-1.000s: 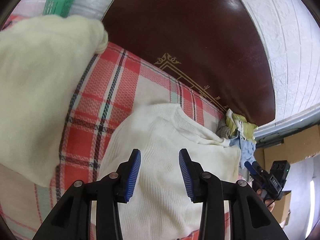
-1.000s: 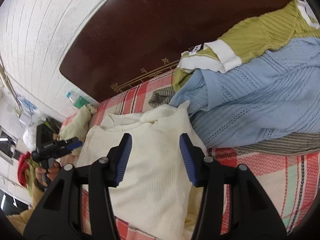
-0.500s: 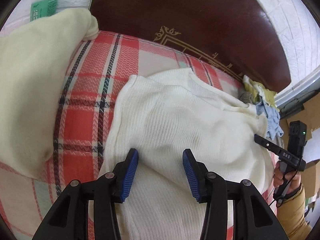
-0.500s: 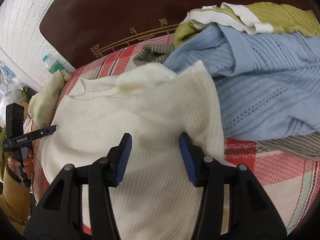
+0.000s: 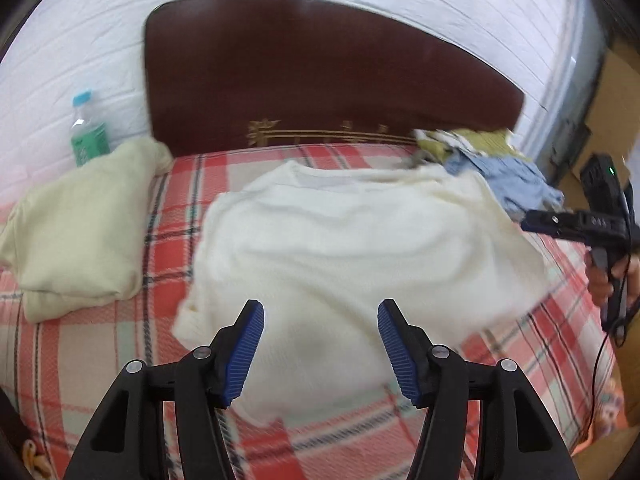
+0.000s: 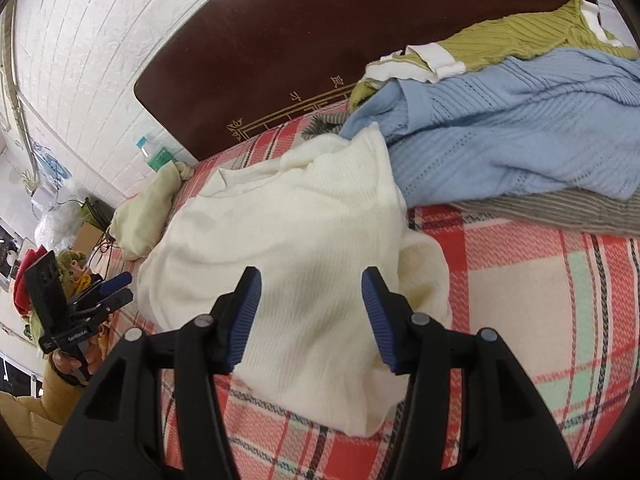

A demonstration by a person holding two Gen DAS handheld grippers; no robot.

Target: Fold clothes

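A cream ribbed sweater [image 5: 352, 248] lies spread on the red plaid bed, collar toward the headboard; it also shows in the right wrist view [image 6: 288, 248]. My left gripper [image 5: 320, 344] is open and empty above the sweater's near hem. My right gripper [image 6: 310, 316] is open and empty above the sweater's lower right part. In the left wrist view the right gripper [image 5: 576, 222] hovers at the sweater's right edge. In the right wrist view the left gripper [image 6: 100, 296] is off the sweater's left edge.
A folded pale yellow garment [image 5: 80, 232] lies at the left. A pile of blue [image 6: 500, 128], olive green [image 6: 520, 36] and grey striped [image 6: 560, 208] clothes sits at the right by the dark headboard [image 5: 320, 80]. A water bottle [image 5: 88, 132] stands beside the bed.
Both grippers have pulled back and up from the sweater, staying open. The left view now takes in the whole sweater and the headboard.
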